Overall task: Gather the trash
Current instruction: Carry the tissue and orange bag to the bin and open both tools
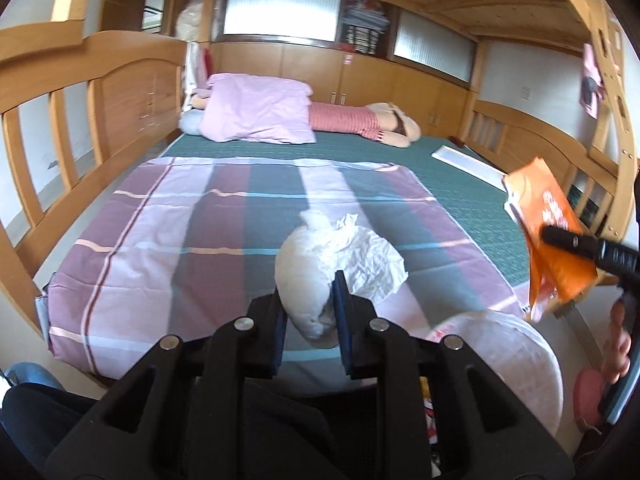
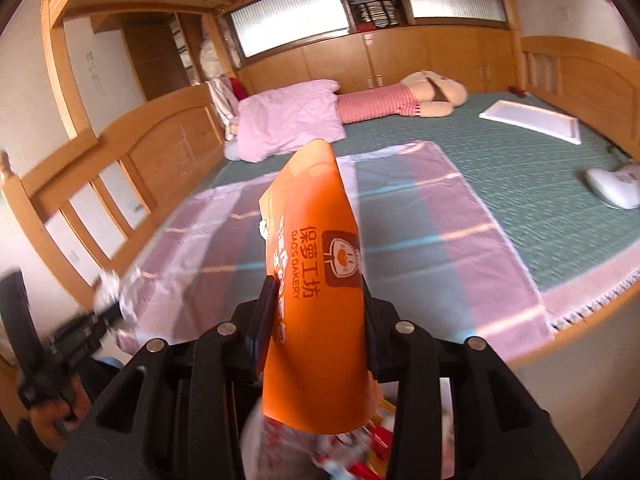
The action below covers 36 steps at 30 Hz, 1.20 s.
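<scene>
My left gripper (image 1: pixel 309 300) is shut on a crumpled white paper wad (image 1: pixel 320 264), held above the near end of the bed; it shows blurred at the left of the right wrist view (image 2: pixel 114 292). My right gripper (image 2: pixel 318 300) is shut on an orange bakery paper bag (image 2: pixel 316 280), held upright. In the left wrist view that bag (image 1: pixel 554 252) and the right gripper's fingers (image 1: pixel 560 237) hang at the right, above a white plastic trash bag (image 1: pixel 504 344). The trash bag's open mouth with wrappers inside shows below the orange bag (image 2: pixel 320 448).
A plaid purple sheet (image 1: pixel 180 232) lies on a green mattress (image 2: pixel 520 184). A pink pillow (image 1: pixel 256 108) and a plush doll (image 1: pixel 384 124) lie at the far end. A white tray (image 2: pixel 532 120) and a white device (image 2: pixel 612 186) lie at right. Wooden rails (image 1: pixel 60 128) surround the bed.
</scene>
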### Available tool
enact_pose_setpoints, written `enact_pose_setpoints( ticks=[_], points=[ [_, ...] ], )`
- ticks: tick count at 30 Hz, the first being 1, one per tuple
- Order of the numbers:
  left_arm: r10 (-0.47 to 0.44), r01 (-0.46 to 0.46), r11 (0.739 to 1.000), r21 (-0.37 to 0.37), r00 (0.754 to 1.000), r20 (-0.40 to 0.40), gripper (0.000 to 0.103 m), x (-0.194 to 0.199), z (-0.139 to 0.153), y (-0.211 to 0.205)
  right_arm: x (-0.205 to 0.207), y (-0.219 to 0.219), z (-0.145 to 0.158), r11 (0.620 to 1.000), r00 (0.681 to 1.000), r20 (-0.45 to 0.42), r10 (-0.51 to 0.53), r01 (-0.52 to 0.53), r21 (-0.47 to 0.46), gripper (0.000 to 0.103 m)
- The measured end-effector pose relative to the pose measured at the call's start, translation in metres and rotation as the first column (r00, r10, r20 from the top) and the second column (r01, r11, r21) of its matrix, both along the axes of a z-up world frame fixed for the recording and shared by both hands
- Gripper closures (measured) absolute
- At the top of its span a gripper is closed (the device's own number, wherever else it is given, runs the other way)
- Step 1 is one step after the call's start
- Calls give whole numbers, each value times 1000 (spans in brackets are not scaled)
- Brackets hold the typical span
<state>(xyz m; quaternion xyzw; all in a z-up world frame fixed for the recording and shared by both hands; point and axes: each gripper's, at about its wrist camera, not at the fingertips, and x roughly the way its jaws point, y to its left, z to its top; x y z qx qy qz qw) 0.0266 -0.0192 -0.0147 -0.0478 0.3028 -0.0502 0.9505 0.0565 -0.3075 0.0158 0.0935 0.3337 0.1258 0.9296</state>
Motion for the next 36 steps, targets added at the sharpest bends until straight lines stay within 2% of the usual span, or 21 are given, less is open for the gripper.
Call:
enact_pose_setpoints(
  ticks=[4,11,13,16,19,22,25,26,27,28,29,30,31,33,34,36],
  points=[
    [-41,41,999,-5,999,-3,81,-7,0,-18,-29,-11,-21,999,999,-35,-37,36,-34,64],
    [-122,121,992,-36,992,-32,81,-13,-8,-45,-52,-31,-78,996,978,-190,-87,86,-12,63],
    [-153,149,987,-61,987,-57,81,-12,-13,-50,-54,-33,-96,995,963,-250,-104,98,-33,54],
    [-209,199,974,-106,973,-99,81,-9,-21,-60,-56,-35,-115,985,937,-311,-159,128,-115,43],
    [-284,264,954,-143,949,-137,81,-8,-30,-75,-61,-50,-115,982,935,-300,-190,175,-76,36],
    [-354,330,932,-149,919,-173,81,-11,-40,-92,-69,-67,-98,972,940,-248,-233,234,-25,35],
    [-448,421,893,-159,868,-214,78,-16,-52,-117,-78,-78,-75,958,945,-157,-287,285,-37,32],
    [-471,446,882,-152,853,-225,74,-18,-56,-125,-83,-79,-70,954,945,-130,-300,296,-45,32],
    [-486,464,874,-144,843,-230,62,-21,-60,-131,-86,-80,-63,950,945,-101,-311,307,-54,30],
    [-498,480,867,-131,835,-234,46,-23,-62,-137,-90,-81,-58,947,944,-74,-320,316,-61,29],
    [-501,488,865,-115,833,-233,38,-26,-63,-141,-93,-81,-54,944,943,-54,-327,324,-66,28],
    [-500,489,866,-104,835,-229,27,-28,-63,-142,-95,-82,-49,941,942,-36,-335,331,-71,27],
    [-490,483,871,-90,843,-222,20,-30,-61,-143,-97,-81,-46,937,939,-24,-343,340,-77,25],
    [-400,406,914,-9,896,-195,12,-33,-54,-139,-98,-78,-42,926,931,-16,-365,361,-112,21],
    [-317,329,942,62,936,-155,8,-36,-48,-135,-100,-74,-41,919,928,-8,-372,367,-145,19],
    [-236,247,961,123,967,-95,7,-39,-38,-131,-102,-61,-36,911,933,29,-358,356,-211,16]
  ],
)
